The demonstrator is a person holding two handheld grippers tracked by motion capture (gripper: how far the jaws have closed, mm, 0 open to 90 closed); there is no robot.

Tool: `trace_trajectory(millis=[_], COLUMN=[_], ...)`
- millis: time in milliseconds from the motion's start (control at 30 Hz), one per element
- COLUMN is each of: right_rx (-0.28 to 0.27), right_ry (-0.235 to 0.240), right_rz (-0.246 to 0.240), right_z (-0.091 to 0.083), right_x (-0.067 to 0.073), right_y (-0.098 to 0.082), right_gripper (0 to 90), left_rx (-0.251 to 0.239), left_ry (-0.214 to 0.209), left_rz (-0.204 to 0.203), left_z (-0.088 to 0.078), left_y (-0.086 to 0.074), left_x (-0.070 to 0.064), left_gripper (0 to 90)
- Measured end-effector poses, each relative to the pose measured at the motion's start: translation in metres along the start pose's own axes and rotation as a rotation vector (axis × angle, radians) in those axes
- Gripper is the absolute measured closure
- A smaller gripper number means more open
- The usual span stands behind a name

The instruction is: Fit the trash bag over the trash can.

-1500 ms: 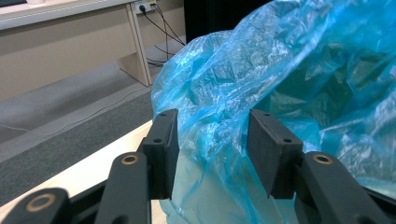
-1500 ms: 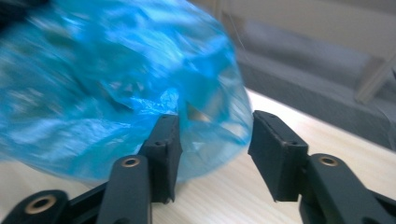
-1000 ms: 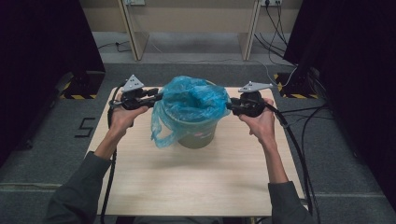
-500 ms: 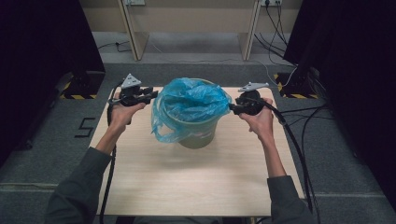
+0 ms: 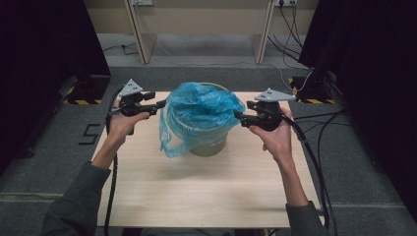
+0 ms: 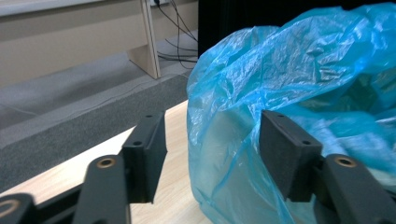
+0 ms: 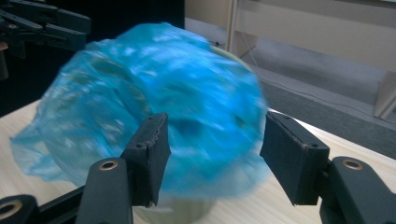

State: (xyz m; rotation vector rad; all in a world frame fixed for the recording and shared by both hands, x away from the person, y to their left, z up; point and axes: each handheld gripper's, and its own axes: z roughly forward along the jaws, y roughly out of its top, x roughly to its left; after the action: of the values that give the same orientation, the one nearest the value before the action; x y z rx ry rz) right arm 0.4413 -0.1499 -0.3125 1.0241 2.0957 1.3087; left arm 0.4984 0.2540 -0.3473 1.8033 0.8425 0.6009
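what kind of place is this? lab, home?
Probably a lab or recording booth, not a home: black curtains on both sides, a lone wooden table on grey carpet, hazard-striped tape on the floor, and loose cables running to a wall socket.

Grey sleeves (image 5: 74, 201). Black grippers: left (image 5: 160, 104), right (image 5: 238, 115), each topped by grey triangular plate, black cable trailing toward 6 o'clock; brass-ringed jaw screws.

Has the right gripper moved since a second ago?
Yes. In the high view the right gripper has drawn back from the blue bag, toward the table's right edge, its jaws just opening.
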Motion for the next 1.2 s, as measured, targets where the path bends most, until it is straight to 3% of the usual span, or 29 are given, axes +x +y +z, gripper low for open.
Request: trace_trajectory(millis=[167,267,367,500,600,700,767,833,900,1033,1100,1200], right_rx=[0.074,0.11,0.102,0.11,0.123,0.129,0.139,0.115,0.101,0.073,0.065,0.08], right_ry=[-0.003,-0.06,-0.036,-0.017,-0.016,-0.019,-0.066,-0.096,-0.093,-0.067,-0.032,-0.032], right_rz=[-0.011,-0.031,-0.009,0.0,-0.022,-0.024,-0.006,-0.014,0.0,0.017,0.034,0.042], right_z=[0.024,0.037,0.047,0.068,0.086,0.098,0.093,0.076,0.053,0.031,0.026,0.03], right_x=[0.007,-0.005,-0.02,-0.039,-0.05,-0.056,-0.055,-0.046,-0.036,-0.021,-0.01,0.007], right_y=[-0.002,-0.003,-0.001,0.006,0.016,0.028,0.036,0.043,0.047,0.04,0.031,0.014], right_gripper=[47.8,55.8,62.2,63.4,63.1,55.9,44.8,38.4,34.6,34.1,35.0,35.2], left_rx=[-0.019,-0.027,-0.033,-0.034,-0.033,-0.029,-0.027,-0.023,-0.022,-0.025,-0.024,-0.024], left_ry=[-0.027,-0.036,-0.039,-0.052,-0.061,-0.077,-0.082,-0.084,-0.086,-0.088,-0.085,-0.08], left_rz=[0.014,0.028,0.026,0.027,0.029,0.042,0.044,0.043,0.039,0.033,0.039,0.035], left_z=[-0.008,-0.012,-0.013,-0.011,-0.008,-0.005,-0.003,-0.002,0.001,0.002,0.002,0.003], left_y=[0.007,0.01,0.012,0.013,0.016,0.018,0.018,0.018,0.018,0.019,0.02,0.022], left_x=[-0.009,-0.013,-0.013,-0.016,-0.02,-0.025,-0.027,-0.027,-0.028,-0.03,-0.031,-0.031], left_gripper=[38.9,38.2,38.0,37.6,36.5,34.8,33.9,33.3,33.2,33.3,33.3,33.2])
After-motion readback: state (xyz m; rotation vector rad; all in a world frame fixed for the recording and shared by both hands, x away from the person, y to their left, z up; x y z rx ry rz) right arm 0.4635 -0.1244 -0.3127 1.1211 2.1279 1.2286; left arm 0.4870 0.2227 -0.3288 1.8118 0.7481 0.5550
